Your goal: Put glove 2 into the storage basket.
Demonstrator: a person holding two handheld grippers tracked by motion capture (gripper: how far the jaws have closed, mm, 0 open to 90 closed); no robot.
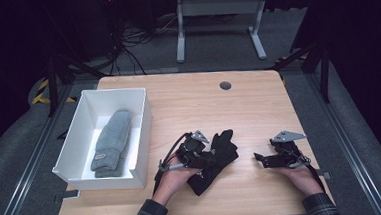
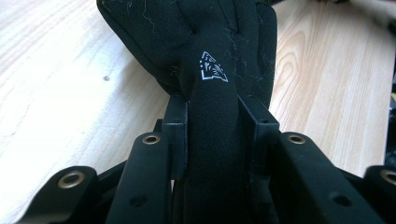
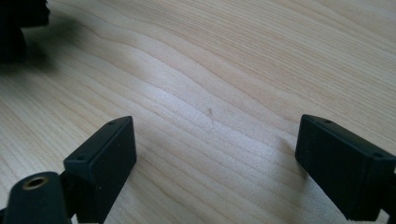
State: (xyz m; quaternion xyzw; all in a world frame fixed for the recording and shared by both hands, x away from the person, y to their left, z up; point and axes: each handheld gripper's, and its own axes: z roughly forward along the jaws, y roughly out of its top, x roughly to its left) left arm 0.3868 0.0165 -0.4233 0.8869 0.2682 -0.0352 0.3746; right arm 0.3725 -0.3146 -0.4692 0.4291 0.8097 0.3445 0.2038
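**Table inventory — two grippers, two gloves, one box**

- Left gripper: jaws clamped on the cuff end of a black glove, which lies flat on the wooden table near the front edge, centre. The left gripper view adds a small white logo and lint on the fabric.
- Right gripper: jaws spread wide, nothing between them, bare wood beneath — held well apart from the glove, to its right.
- White box: at the table's left, containing a grey mitten, seen from the high view.
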